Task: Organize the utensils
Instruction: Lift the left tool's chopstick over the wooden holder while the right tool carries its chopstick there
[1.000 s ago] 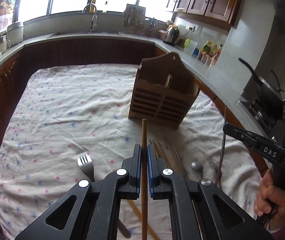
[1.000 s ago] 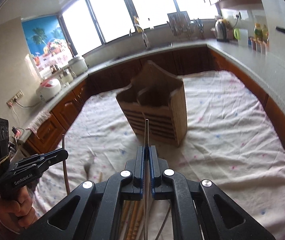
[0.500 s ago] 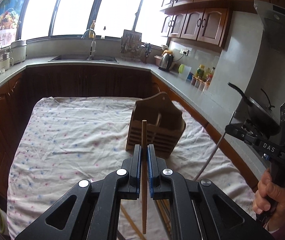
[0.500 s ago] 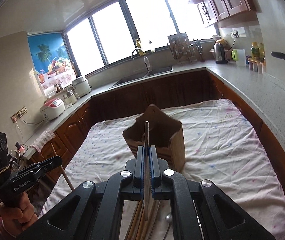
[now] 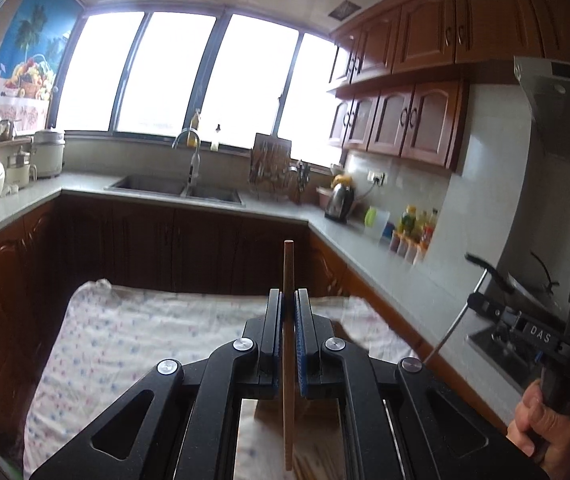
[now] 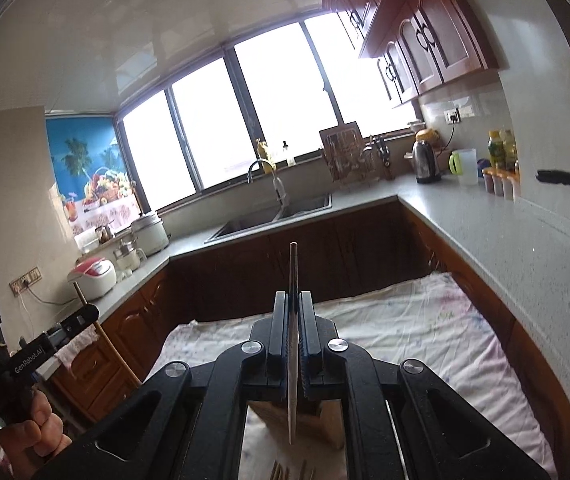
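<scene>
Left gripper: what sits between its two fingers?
A wooden chopstick, clamped upright in the left gripper, as the left wrist view shows.

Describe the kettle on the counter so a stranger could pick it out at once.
Start at the sink under the big windows and follow the grey counter toward the corner below the wall socket. The kettle stands there, shiny steel with a yellow top, unlike the clear jug with a green handle beside it.

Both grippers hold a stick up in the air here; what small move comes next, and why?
Probably lower both toward the wooden holder: the left gripper clamps a wooden chopstick, the right gripper a metal chopstick, and the holder sits below them.
</scene>
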